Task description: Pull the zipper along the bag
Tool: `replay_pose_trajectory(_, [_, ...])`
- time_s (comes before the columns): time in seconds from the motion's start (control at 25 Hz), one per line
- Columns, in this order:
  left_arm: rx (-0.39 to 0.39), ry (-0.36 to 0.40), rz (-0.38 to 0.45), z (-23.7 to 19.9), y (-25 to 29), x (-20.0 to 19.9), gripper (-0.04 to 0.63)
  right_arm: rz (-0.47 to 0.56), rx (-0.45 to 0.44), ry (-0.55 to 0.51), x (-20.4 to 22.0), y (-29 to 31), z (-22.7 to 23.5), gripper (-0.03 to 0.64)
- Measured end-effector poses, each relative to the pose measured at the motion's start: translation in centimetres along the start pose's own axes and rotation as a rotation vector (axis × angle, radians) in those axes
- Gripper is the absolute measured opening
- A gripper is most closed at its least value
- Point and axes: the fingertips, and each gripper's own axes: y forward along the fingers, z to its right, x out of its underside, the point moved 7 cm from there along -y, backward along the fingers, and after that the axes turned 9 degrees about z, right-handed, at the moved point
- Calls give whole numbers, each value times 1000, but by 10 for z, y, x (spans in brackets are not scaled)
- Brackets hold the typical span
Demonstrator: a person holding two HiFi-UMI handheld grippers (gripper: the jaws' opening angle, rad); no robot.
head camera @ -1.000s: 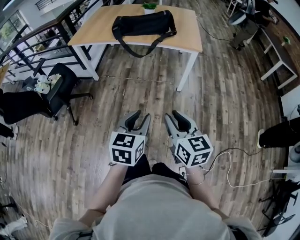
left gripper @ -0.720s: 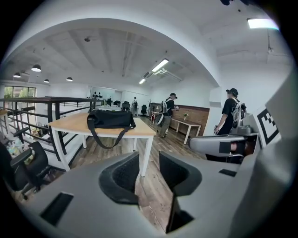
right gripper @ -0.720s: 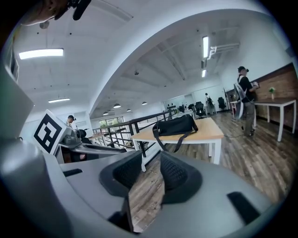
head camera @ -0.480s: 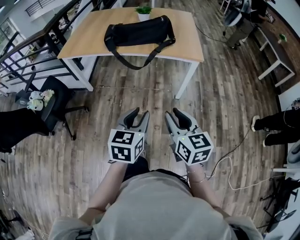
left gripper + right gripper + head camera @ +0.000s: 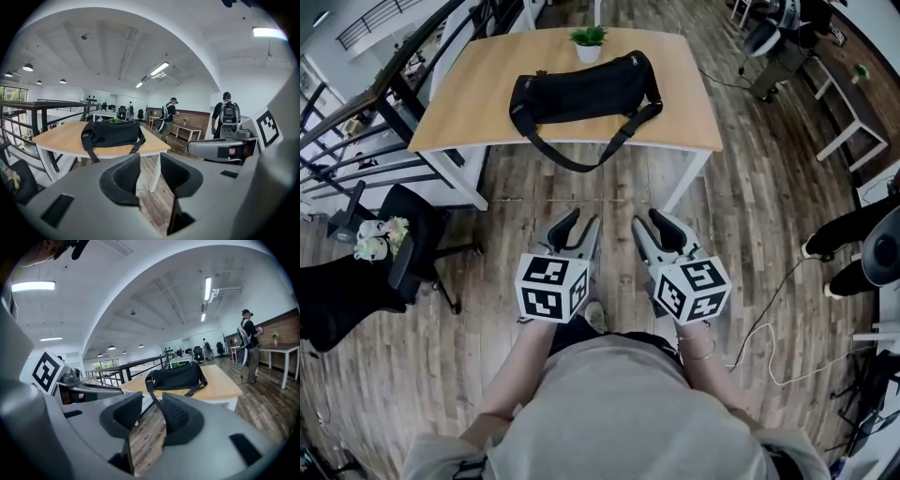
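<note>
A black duffel bag (image 5: 581,89) lies across the wooden table (image 5: 469,103), and its shoulder strap (image 5: 581,157) hangs over the near edge. Its zipper is too small to make out. Both grippers are held side by side over the floor, well short of the table and pointing at it. My left gripper (image 5: 579,230) is open and empty, with the bag (image 5: 112,133) far ahead of it (image 5: 150,164). My right gripper (image 5: 654,227) is open too; its jaws have just been opening, with nothing between them (image 5: 152,406). The bag (image 5: 176,377) shows beyond them.
A small potted plant (image 5: 588,42) stands behind the bag. A black office chair (image 5: 356,291) and a metal railing (image 5: 356,112) are at the left. A white cable (image 5: 778,347) lies on the floor at the right, near a person's legs (image 5: 853,244). Two people with backpacks (image 5: 228,115) stand beyond the table.
The table and bag have come nearer and lower in the head view as the person walks towards them. Both grippers keep their place in front of the body.
</note>
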Motion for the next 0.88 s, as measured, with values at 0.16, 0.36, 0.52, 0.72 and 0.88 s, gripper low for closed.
replay_pose_trajectory(0.16, [22, -7, 1, -26, 21, -9, 129, 8, 29, 1, -8, 30, 4, 126])
replay_pose_trajectory(0.36, [51, -34, -20, -41, 38, -7, 129, -21, 70, 10, -5, 44, 10, 127])
replay_pose_trajectory(0.52, [65, -53, -31, -48, 43, -4, 129, -41, 89, 6, -5, 52, 13, 127])
replay_pose_trajectory(0.72, [56, -60, -36, -58, 54, -4, 129, -57, 81, 9, -5, 71, 23, 127])
replay_pose_trajectory(0.88, [31, -58, -23, -70, 69, -10, 129, -61, 52, 7, -8, 96, 34, 129])
